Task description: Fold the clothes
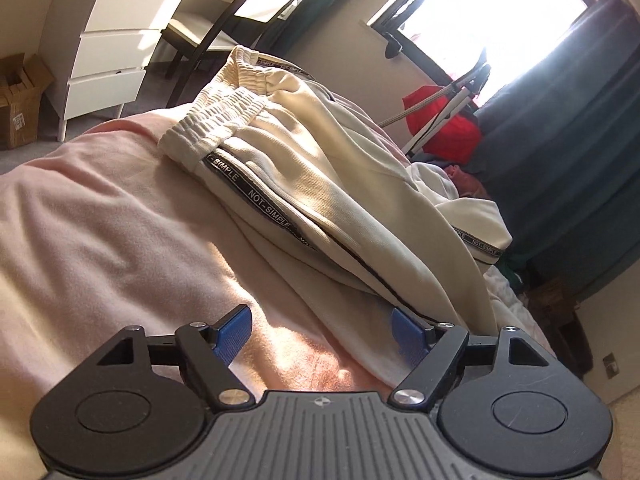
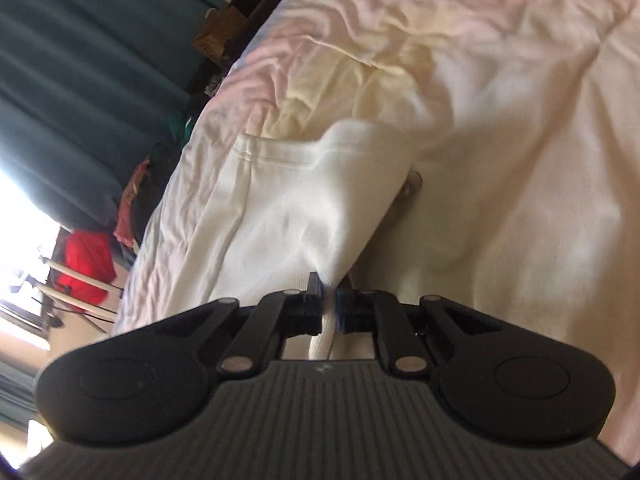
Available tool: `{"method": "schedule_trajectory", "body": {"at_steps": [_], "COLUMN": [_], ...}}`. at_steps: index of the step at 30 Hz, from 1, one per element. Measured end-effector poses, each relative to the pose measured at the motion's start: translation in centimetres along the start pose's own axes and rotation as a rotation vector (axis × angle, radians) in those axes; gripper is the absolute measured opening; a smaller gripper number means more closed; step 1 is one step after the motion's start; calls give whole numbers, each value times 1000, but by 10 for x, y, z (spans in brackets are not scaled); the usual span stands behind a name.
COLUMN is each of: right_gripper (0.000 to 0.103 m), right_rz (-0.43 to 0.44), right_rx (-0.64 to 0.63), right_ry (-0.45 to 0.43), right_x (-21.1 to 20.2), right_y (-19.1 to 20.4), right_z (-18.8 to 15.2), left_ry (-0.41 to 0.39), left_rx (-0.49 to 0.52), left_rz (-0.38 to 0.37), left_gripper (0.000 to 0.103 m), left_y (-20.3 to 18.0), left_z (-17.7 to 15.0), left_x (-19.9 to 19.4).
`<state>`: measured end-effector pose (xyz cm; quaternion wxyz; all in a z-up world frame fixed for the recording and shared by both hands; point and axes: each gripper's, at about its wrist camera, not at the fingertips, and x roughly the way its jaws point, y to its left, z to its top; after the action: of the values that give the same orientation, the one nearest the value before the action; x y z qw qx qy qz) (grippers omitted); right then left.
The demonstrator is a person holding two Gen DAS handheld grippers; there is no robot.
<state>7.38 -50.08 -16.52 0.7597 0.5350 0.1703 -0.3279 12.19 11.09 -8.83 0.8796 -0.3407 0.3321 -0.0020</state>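
We see the cream trousers (image 1: 304, 168) lying at frame centre on the pink blanket (image 1: 100, 240). Our left gripper (image 1: 322, 334) is spread wide; our right gripper (image 2: 329, 304) pinches white cloth (image 2: 296, 200). White drawers (image 1: 116, 52) stand upper left, the window (image 1: 500, 20) upper right.

Right wrist view blurred by motion — the cream trousers (image 2: 304, 200) smear where they enter the jaws, their far end hidden under folds. Left wrist view: window (image 1: 500, 20) blown out; the chair (image 1: 248, 12) cut off at the frame's top edge.
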Motion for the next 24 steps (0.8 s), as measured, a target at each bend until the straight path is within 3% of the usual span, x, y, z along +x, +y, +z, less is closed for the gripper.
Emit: {"method": "schedule_trajectory", "body": {"at_steps": [6,10,12,14,19,24], "right_gripper": [11,11,12,13,23,22], "right_rz": [43,84,100,99,75,50], "right_rx": [-26,111,198,246,206,154], "right_ry": [19,27,24,33,43,-32], "right_x": [5,15,18,24,41,46], "right_y": [7,-9,-16,-18,-8,6], "right_z": [8,13,11,10,9,7], "left_ry": [-10,-39,-64,-66,-59,14], "left_rx": [-182,-456,-545,-549,-414,-354], "left_rz": [-8,-184,-178,-159,-88,-41], "left_gripper": [82,81,81,80,70,44], "left_y": [25,61,71,72,53,51], "left_z": [17,39,51,63,87,101], "left_x": [10,45,60,73,90,88]}}
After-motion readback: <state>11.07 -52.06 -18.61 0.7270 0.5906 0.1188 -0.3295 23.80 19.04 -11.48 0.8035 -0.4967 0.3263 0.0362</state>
